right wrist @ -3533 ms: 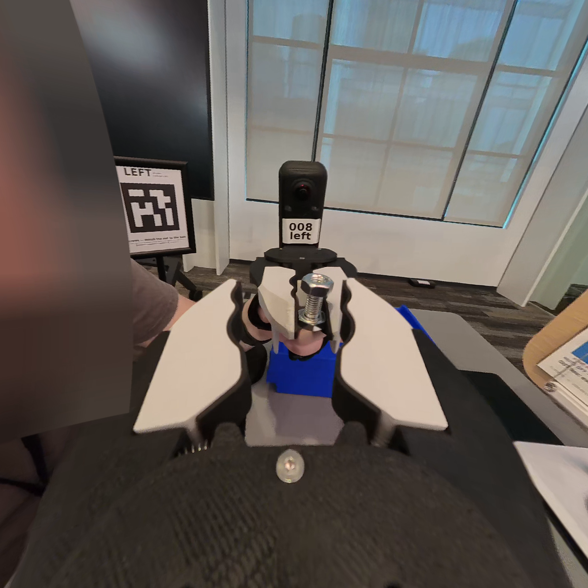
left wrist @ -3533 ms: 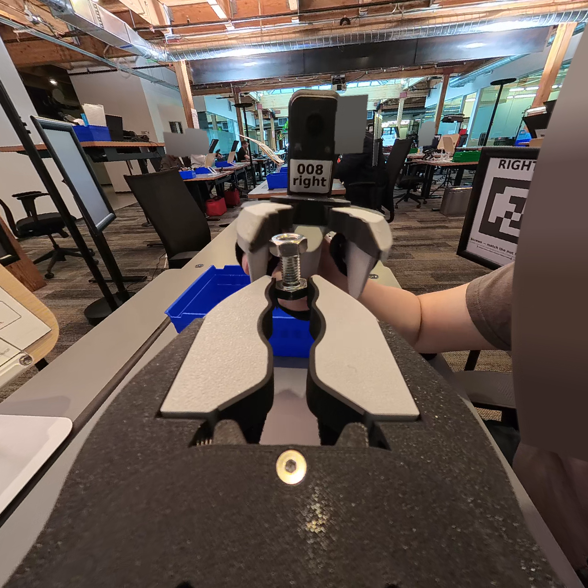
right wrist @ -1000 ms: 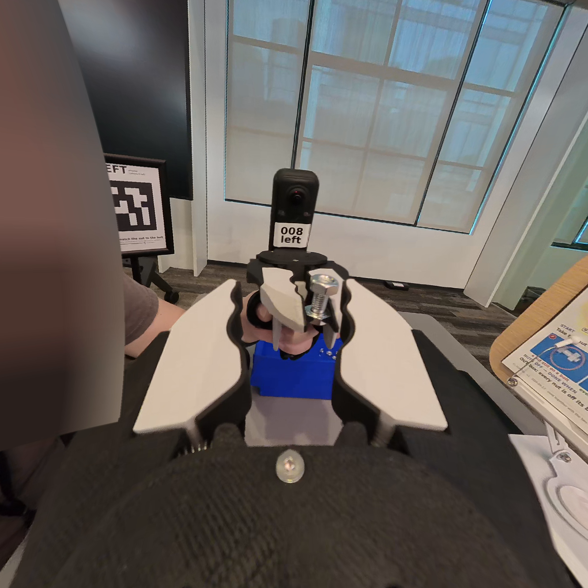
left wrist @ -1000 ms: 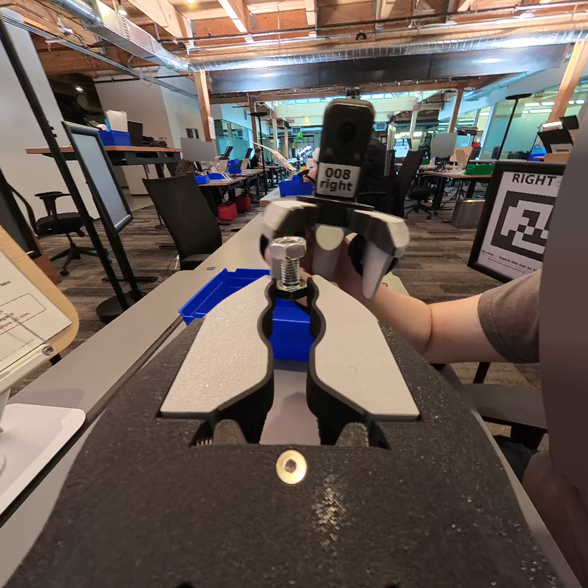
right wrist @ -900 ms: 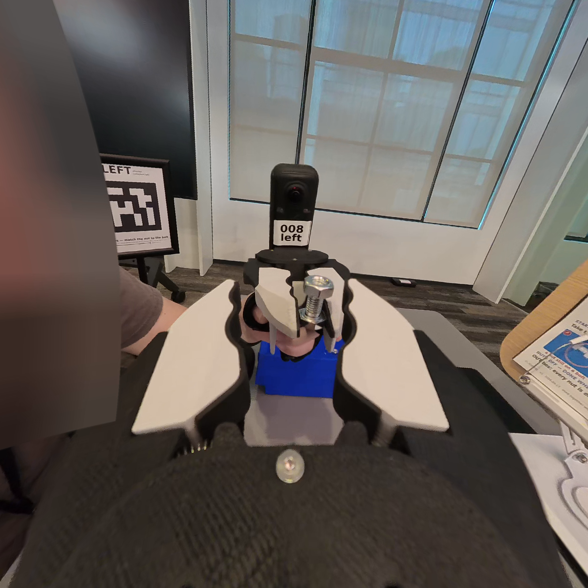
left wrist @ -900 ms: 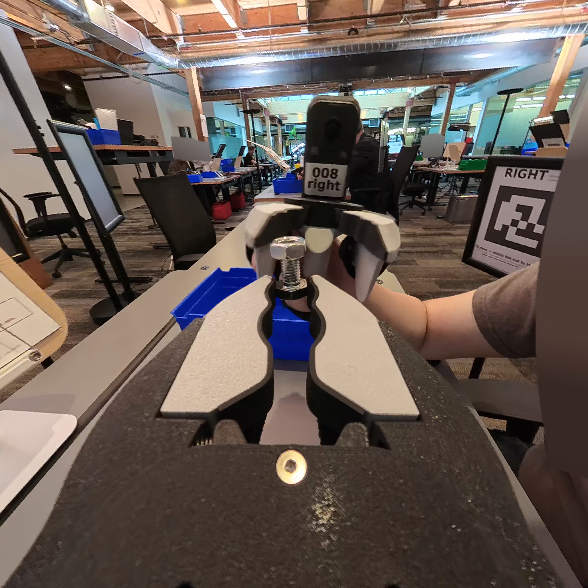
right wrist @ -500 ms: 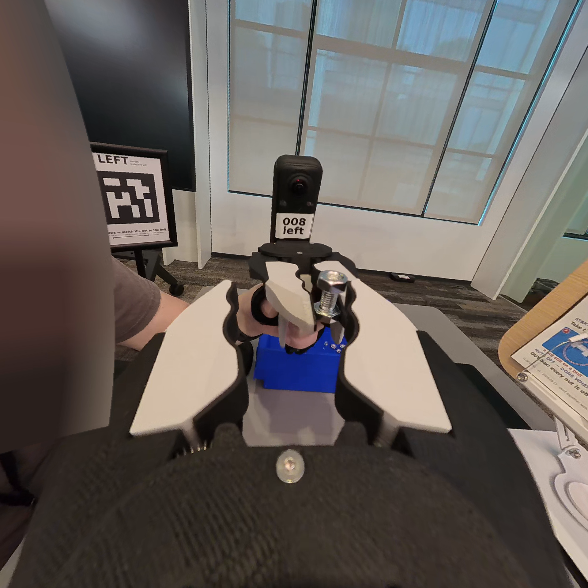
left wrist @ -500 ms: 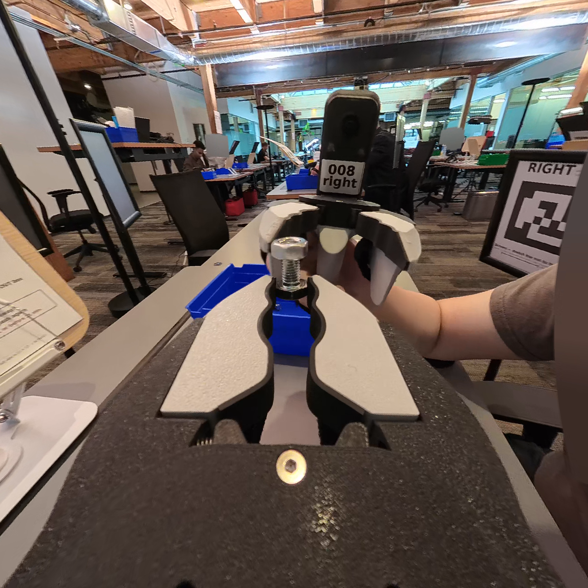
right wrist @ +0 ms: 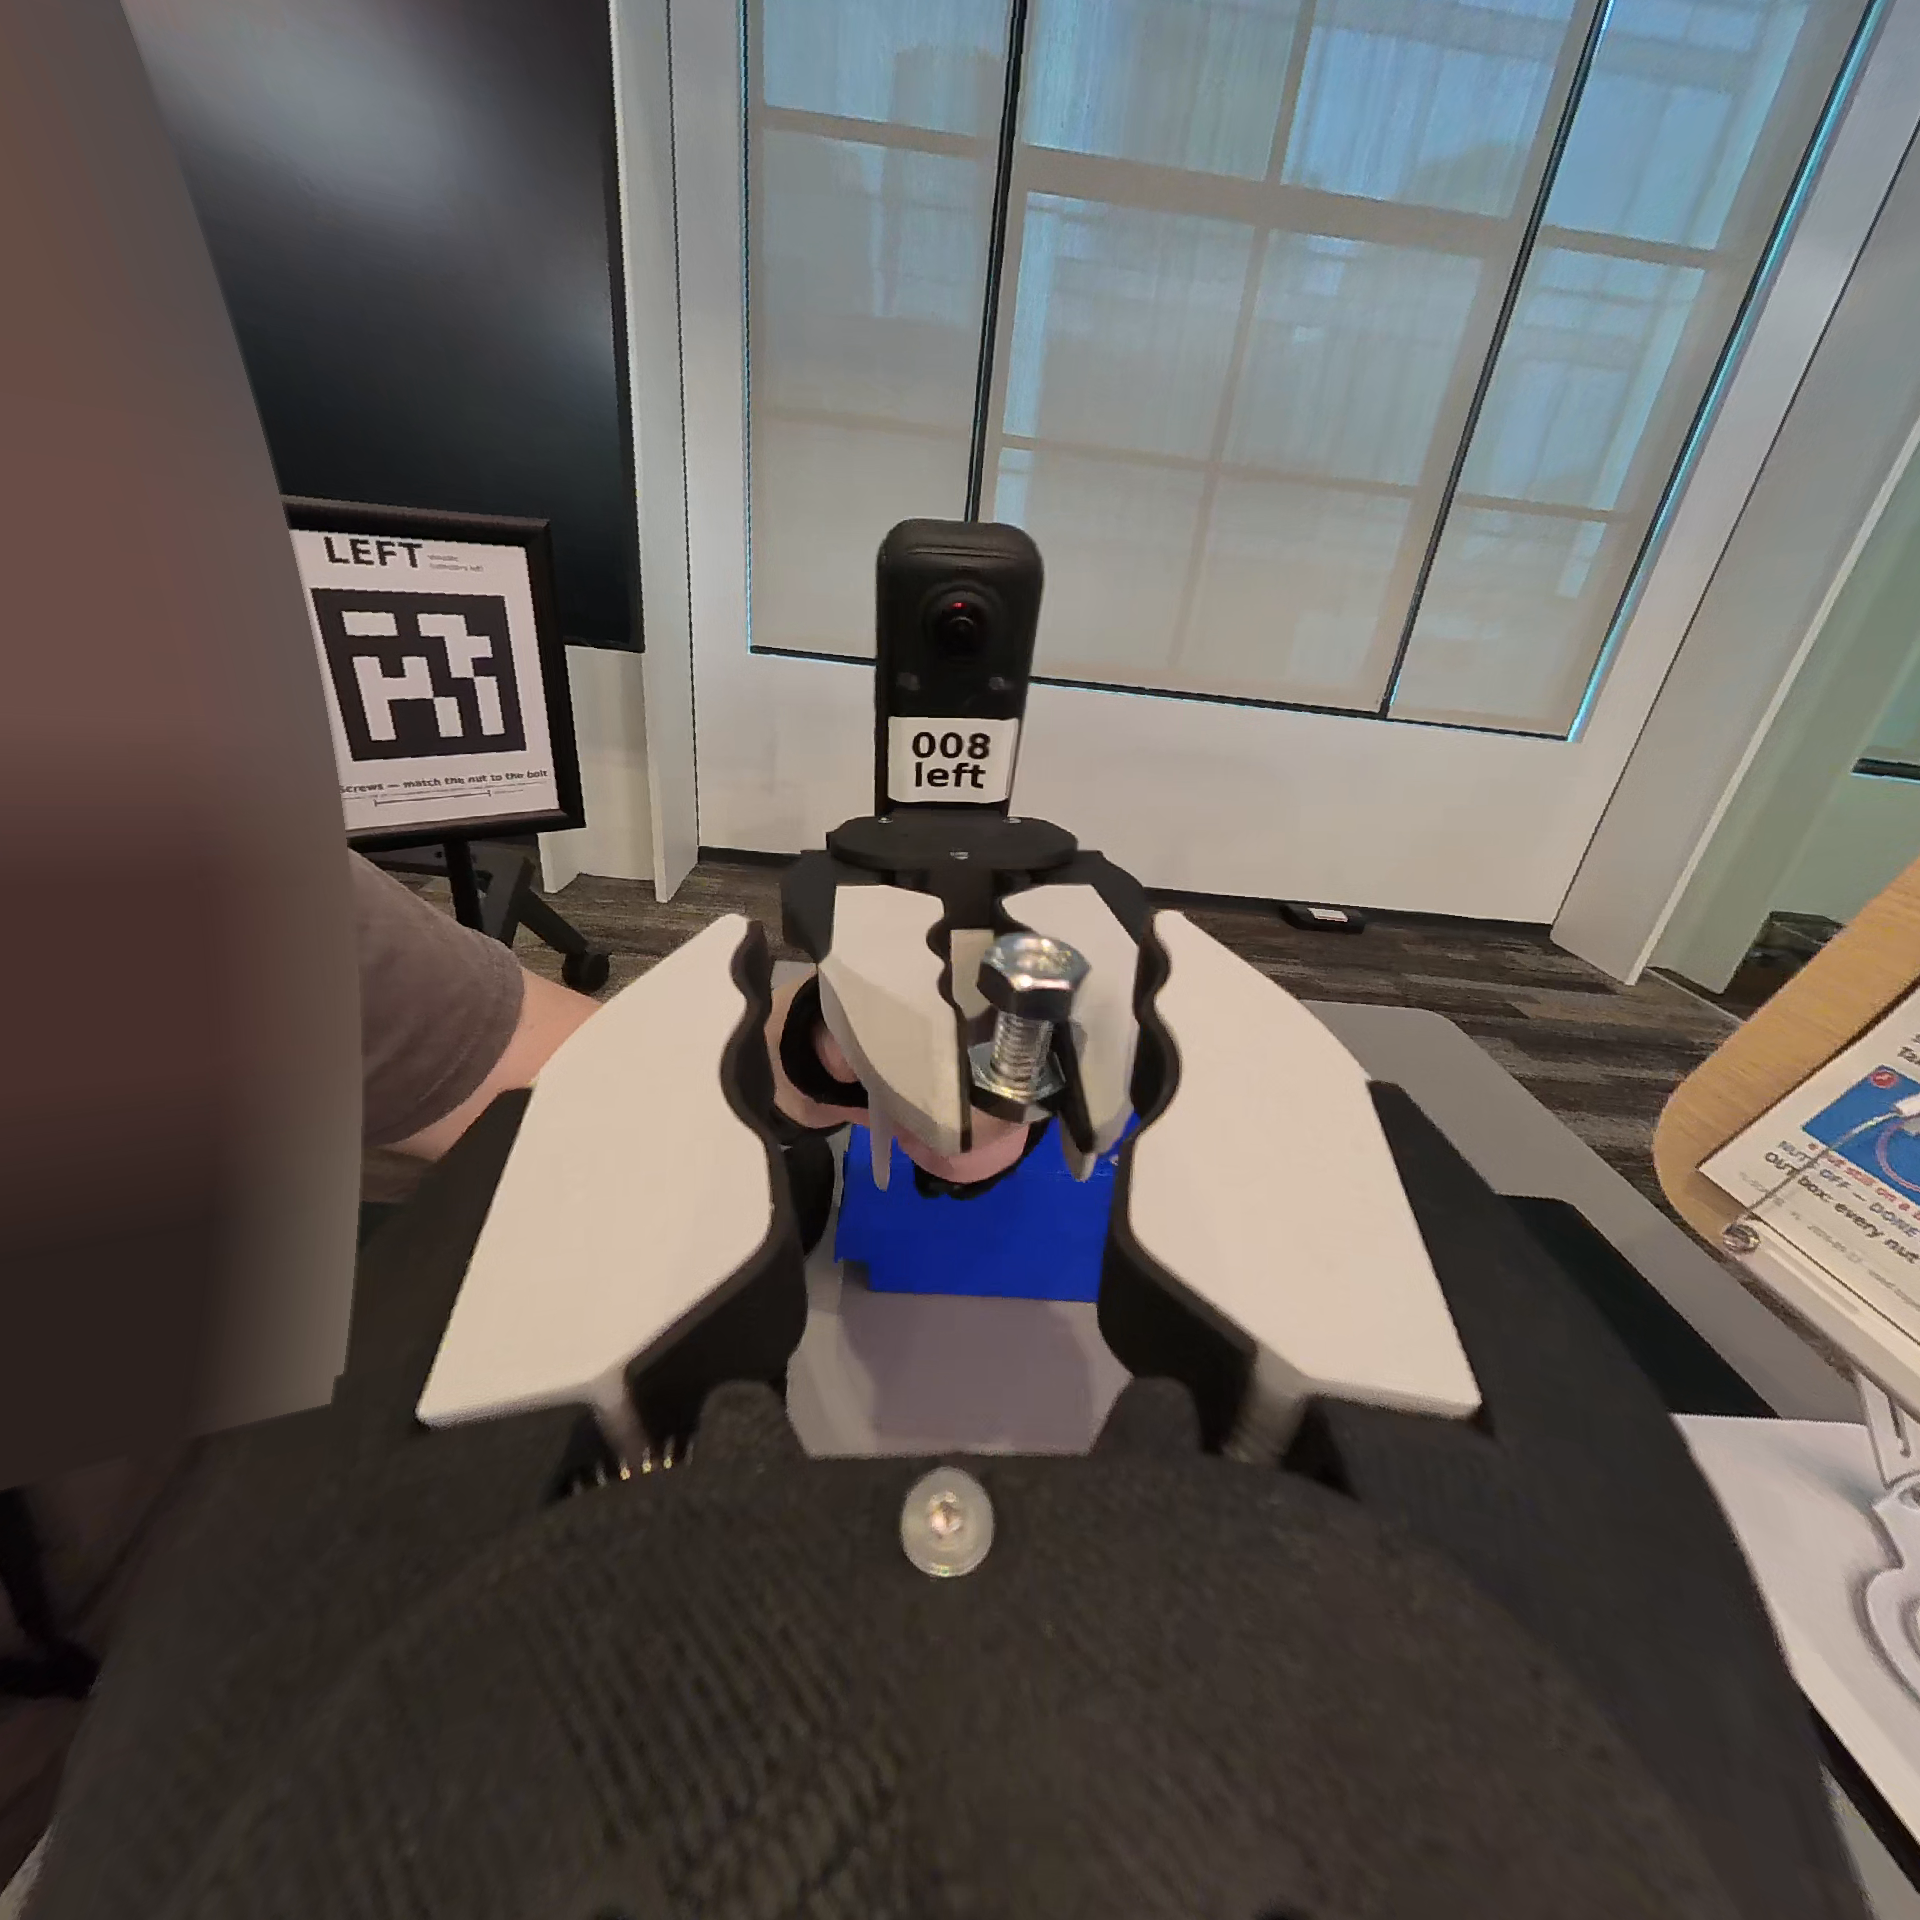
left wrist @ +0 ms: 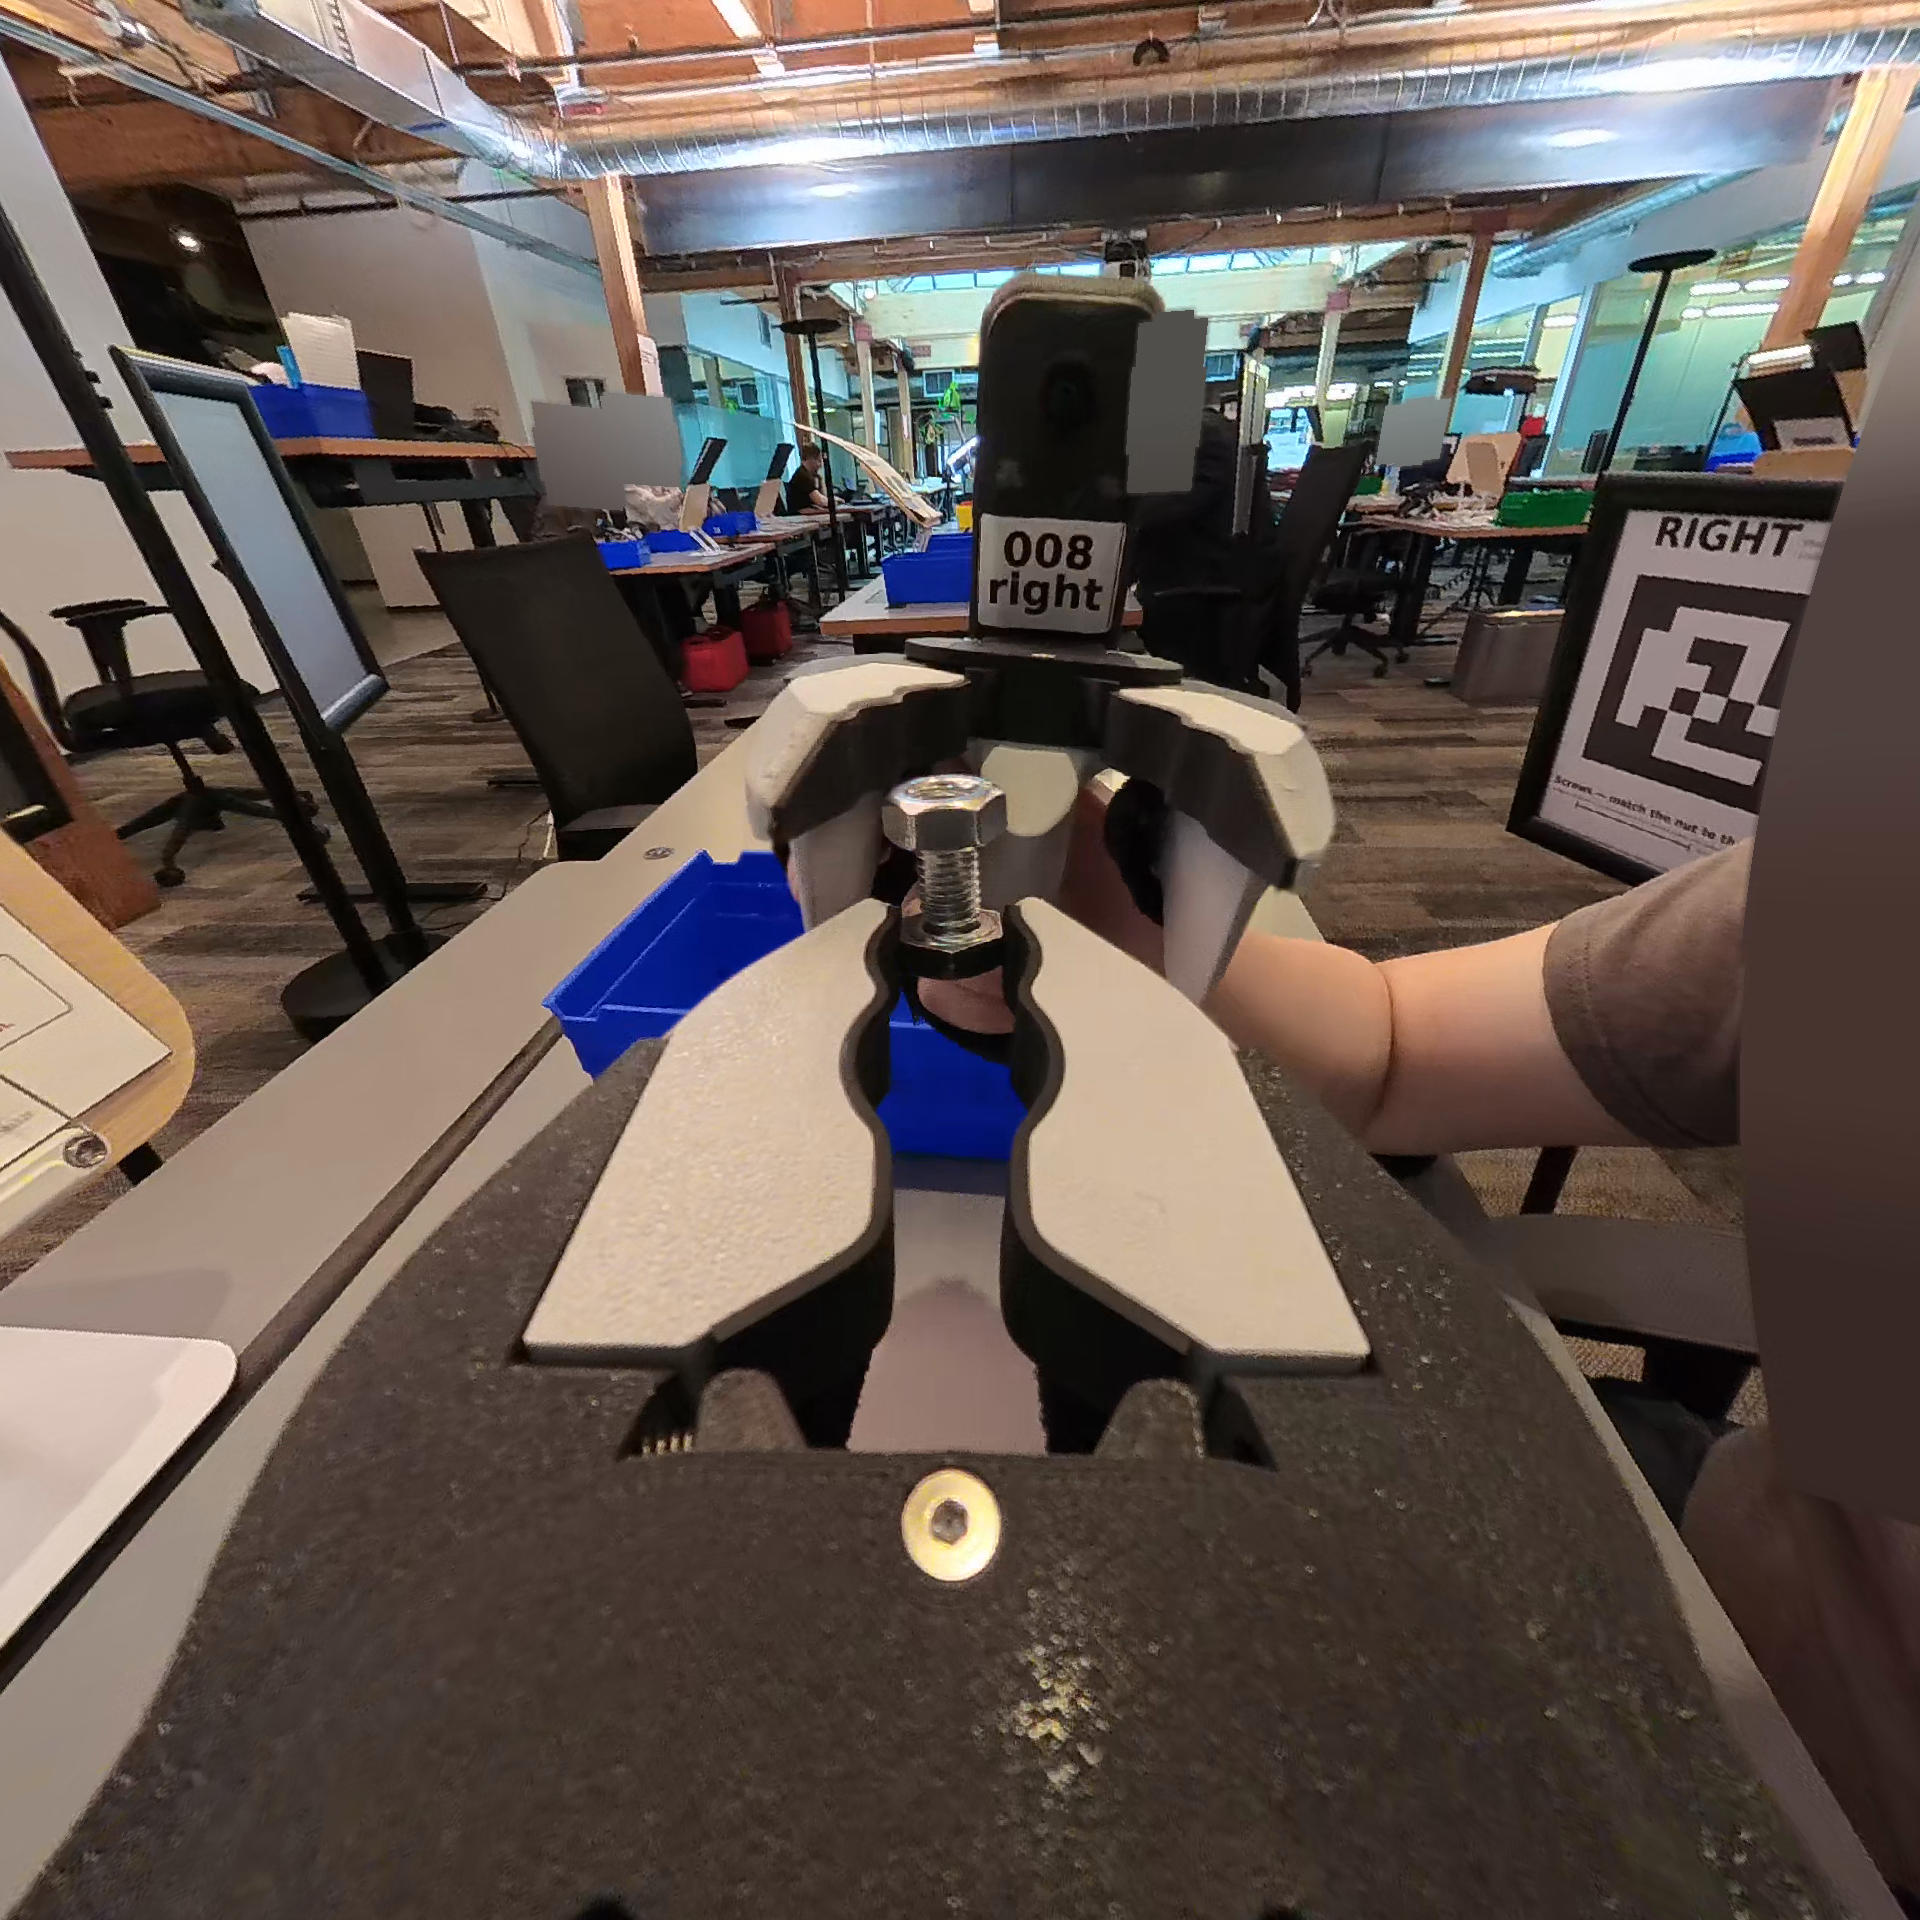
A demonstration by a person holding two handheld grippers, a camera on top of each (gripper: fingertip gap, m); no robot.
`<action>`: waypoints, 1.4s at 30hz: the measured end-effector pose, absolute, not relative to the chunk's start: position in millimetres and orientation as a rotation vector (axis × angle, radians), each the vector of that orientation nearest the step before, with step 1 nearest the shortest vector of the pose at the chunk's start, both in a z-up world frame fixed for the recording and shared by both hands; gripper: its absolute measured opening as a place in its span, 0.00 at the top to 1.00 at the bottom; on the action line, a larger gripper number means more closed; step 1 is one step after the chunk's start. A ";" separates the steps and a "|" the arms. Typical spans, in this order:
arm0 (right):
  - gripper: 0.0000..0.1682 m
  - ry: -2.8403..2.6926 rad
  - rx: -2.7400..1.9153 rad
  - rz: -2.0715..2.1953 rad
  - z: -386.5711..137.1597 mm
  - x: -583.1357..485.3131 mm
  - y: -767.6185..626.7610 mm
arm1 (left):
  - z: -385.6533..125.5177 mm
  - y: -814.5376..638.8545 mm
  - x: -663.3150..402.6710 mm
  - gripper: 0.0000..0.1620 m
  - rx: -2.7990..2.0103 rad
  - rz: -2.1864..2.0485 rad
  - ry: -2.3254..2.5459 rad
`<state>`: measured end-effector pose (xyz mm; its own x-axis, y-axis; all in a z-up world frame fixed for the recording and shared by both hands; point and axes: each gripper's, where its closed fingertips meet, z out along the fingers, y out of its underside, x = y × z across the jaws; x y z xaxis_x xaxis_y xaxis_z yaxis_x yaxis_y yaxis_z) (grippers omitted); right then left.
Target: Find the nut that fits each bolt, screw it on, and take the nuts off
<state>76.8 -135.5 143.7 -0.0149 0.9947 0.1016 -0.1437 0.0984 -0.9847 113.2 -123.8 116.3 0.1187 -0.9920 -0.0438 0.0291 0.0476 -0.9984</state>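
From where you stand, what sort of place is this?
Likely an open-plan office or lab: rows of desks and office chairs fill the floor, exposed ducts run overhead, and tall windows line one wall.

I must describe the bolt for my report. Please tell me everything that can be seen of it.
The bolt is shiny silver metal with a hexagonal head on top and a threaded shank, standing upright. A silver nut sits low on the thread, and the left claw is shut on that nut. The open right claw faces it from behind without touching. A blue bin lies below.
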 end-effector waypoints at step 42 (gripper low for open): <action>0.58 -1.189 -0.986 1.140 152.6 81.2 -146.2 | 128.6 -111.9 96.0 0.89 -1.215 -1.080 1.039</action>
<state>81.2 -146.2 152.6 0.0122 0.9849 0.1725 -0.1311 0.1726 -0.9762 96.0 -111.9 128.6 0.1847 -0.9824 -0.0281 0.0662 0.0410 -0.9970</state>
